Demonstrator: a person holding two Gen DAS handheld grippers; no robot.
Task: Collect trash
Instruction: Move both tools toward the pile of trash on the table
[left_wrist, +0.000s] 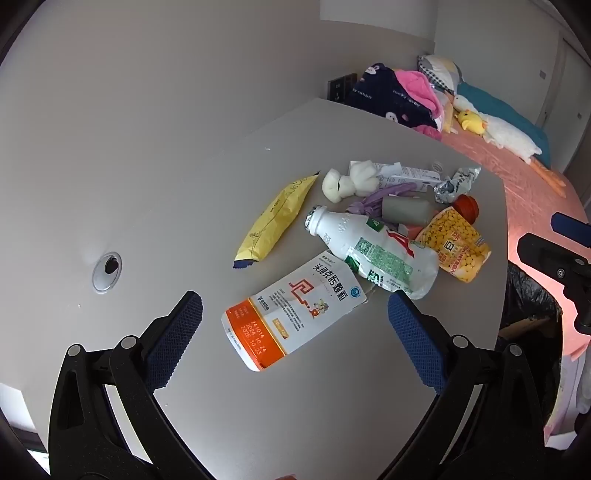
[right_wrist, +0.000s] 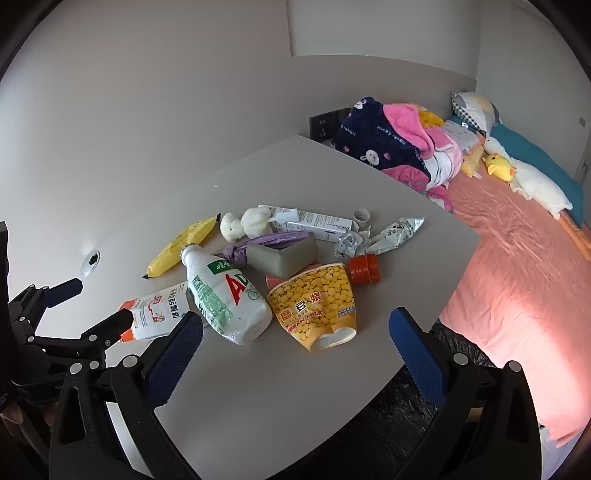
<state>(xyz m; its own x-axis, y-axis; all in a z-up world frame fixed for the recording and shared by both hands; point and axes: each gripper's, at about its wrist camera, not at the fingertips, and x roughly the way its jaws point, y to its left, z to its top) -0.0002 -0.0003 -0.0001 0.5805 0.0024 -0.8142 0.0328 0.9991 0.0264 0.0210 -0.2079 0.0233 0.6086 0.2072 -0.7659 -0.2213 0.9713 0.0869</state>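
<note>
Your left gripper (left_wrist: 295, 325) hangs with jaws wide over the orange-and-white medicine sachet (left_wrist: 295, 312), gripping nothing. Your right gripper (right_wrist: 295, 343) is spread just as wide above the crushed yellow soy-milk cup (right_wrist: 319, 310), near the table's (right_wrist: 258, 406) right edge. Bare tabletop lies ahead of both grippers; past that edge sits a black-lined bin (right_wrist: 406, 417), contents unclear. The trash clusters mid-table: one white AD bottle (right_wrist: 225, 295), uncapped, one yellow wrapper (right_wrist: 181, 247), one red cap (right_wrist: 364, 269), one knotted purple bag (right_wrist: 258, 243), one silver wrapper (right_wrist: 397, 230).
</note>
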